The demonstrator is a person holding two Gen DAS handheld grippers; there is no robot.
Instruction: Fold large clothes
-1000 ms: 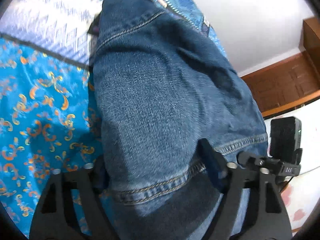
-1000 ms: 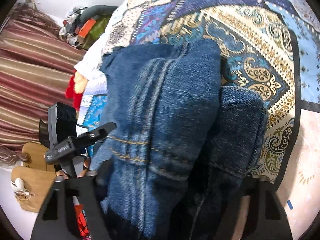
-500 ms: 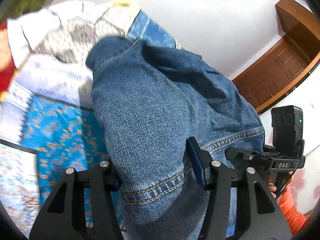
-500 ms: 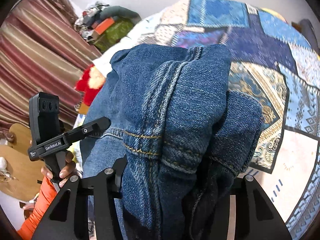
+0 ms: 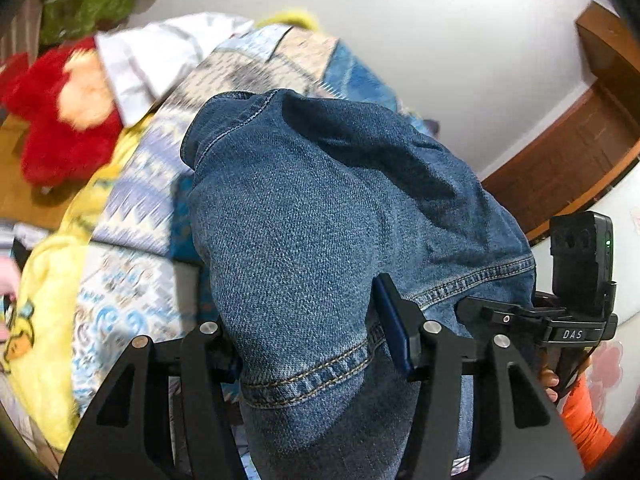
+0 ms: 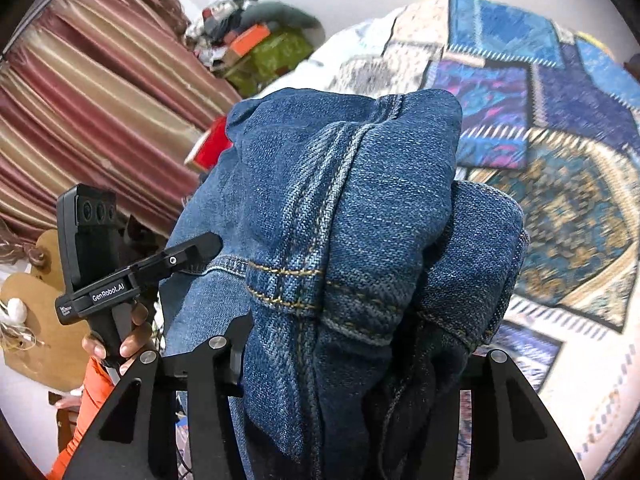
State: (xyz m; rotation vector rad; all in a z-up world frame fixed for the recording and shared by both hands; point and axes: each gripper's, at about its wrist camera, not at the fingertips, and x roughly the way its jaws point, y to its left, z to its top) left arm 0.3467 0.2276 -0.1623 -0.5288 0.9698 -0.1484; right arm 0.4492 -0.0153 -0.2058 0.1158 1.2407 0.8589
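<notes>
While bunched over patchwork quilted bed [image 6: 560, 208], thick blue denim jeans [image 5: 320, 220] with orange-stitched hems sit clamped in left gripper [image 5: 316, 344] and right gripper [image 6: 352, 360].

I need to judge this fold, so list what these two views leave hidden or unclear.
- Left wrist view: the jeans fill the middle and run off the bottom edge, hiding the bed beneath; the left tongs grip their hem.
- Right wrist view: bunched denim covers the right tongs, so the pads are unseen.
- Both views: the bedspread pattern and red plush toy are motion-blurred.
</notes>
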